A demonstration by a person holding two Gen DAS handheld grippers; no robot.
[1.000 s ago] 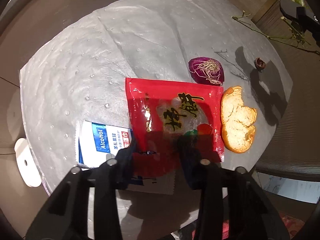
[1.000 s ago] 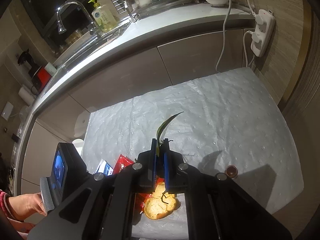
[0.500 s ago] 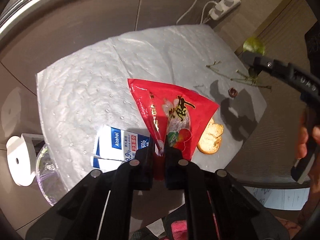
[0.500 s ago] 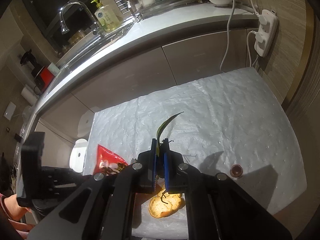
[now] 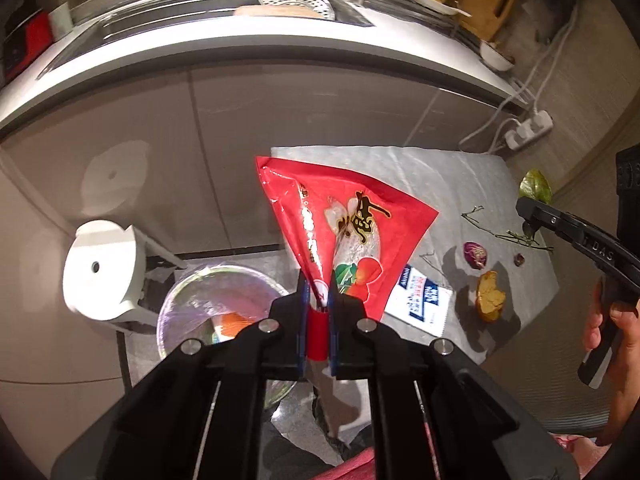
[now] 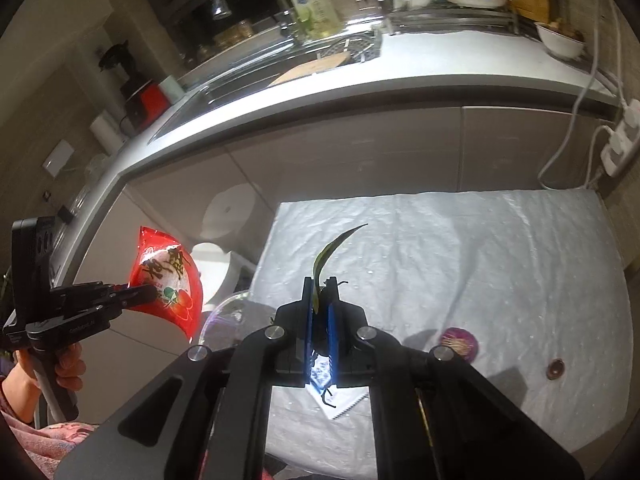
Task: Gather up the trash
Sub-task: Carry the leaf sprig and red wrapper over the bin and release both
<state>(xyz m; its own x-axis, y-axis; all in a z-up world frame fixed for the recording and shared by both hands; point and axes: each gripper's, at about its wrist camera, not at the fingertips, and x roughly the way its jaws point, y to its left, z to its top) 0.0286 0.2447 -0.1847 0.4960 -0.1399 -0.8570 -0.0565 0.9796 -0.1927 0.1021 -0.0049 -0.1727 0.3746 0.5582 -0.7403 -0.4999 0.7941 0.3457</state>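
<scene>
My left gripper (image 5: 318,300) is shut on a red snack wrapper (image 5: 344,232) and holds it in the air, above and beside a clear bin (image 5: 212,312) lined with plastic. The wrapper also shows in the right wrist view (image 6: 168,284), left of the mat. My right gripper (image 6: 320,296) is shut on a leafy twig (image 6: 332,252) and holds it above the grey mat (image 6: 460,248). On the mat lie an alcohol wipe packet (image 5: 420,296), a piece of bread (image 5: 490,296), a purple onion piece (image 5: 475,255) and a small brown cap (image 6: 555,369).
A white bin lid (image 5: 104,268) stands left of the clear bin. Kitchen cabinets and a counter with a sink (image 6: 320,56) run along the back. A power strip (image 6: 620,140) hangs at the right wall.
My left gripper closed on the red wrapper, lifted it off the mat and carried it left toward the clear bin. My right gripper kept hold of the twig and rose slightly.
</scene>
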